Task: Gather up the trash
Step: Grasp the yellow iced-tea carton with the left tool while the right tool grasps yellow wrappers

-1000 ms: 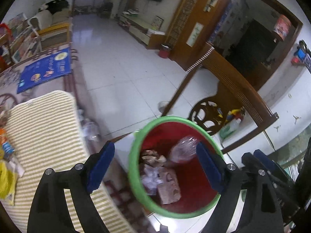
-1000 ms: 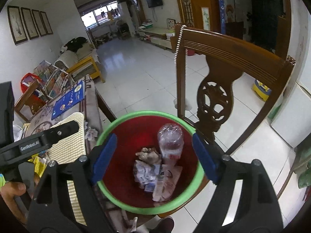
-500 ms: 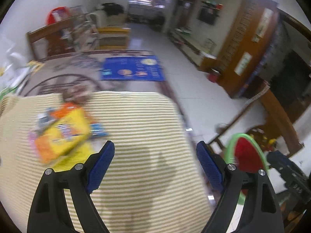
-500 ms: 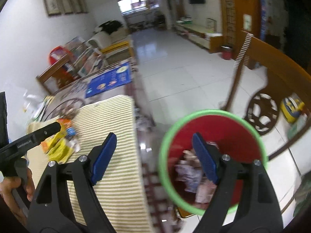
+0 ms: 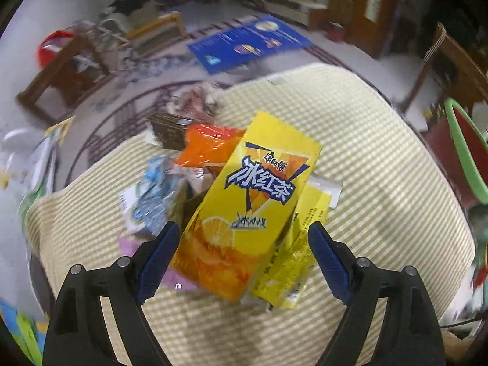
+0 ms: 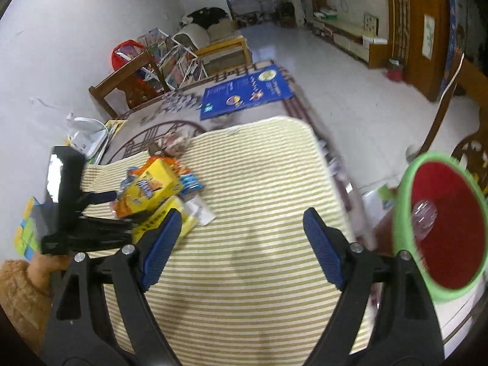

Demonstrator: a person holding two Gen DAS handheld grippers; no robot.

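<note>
A yellow iced-tea carton [image 5: 253,201] lies tilted on a heap of wrappers on the striped mat [image 5: 381,183]. With it are an orange packet [image 5: 207,149], a crumpled blue-white wrapper [image 5: 152,195] and a yellow sachet [image 5: 292,262]. My left gripper [image 5: 242,238] stands open just above the heap, with the carton's lower end between its fingers and no pad pressing on it. My right gripper [image 6: 241,216] hovers over bare mat, its jaws opening with nothing between them. The green-rimmed red bin [image 6: 405,213] stands off the table's right edge, with a clear plastic bottle [image 6: 424,216] inside.
A blue poster [image 6: 247,91] and crumpled paper [image 6: 174,146] lie beyond the mat. A wooden chair [image 6: 128,88] and a magazine rack [image 6: 170,58] stand at the far end. A second chair [image 6: 469,97] is behind the bin. A hand in a brown fleece sleeve [image 6: 21,289] holds the left gripper.
Both grippers swung left from above the bin to over the striped mat. The left one has come down onto the trash heap, and the bin has slid to the right edge of both views.
</note>
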